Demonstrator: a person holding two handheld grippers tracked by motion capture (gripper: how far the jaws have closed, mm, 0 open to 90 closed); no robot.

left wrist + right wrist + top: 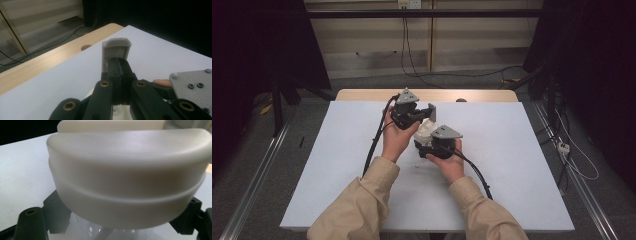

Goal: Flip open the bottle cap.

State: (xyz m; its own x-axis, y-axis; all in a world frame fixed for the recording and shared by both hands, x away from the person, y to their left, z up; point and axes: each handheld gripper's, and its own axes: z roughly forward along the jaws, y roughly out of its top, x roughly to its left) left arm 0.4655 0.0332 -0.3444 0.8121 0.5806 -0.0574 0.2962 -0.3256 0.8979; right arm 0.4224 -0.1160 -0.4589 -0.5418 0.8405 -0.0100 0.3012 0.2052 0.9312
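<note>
Dark curtains hang on both sides of the room, with a pale wall and loose cables on the grey floor beyond. At the middle stands the desk (512, 165), a white sheet over a wooden top whose bare strip shows along the far edge. Its left half lies open right up to the left edge, where a metal rail runs along the floor beside it.

Near the desk's centre, the left claw (424, 116) is held in the person's left hand (396, 140), its jaws shut on a flat white tab (116, 48) that stands upright from the white container (426, 131). That container sits between the two hands, well clear of every edge. Just right of it, the right claw (428, 145), in the right hand (448, 162), grips the container's rounded lid (127, 182) from both sides, above a clear part below.

Further right, the white sheet runs bare to the right edge, with more cables on the floor past it.
</note>
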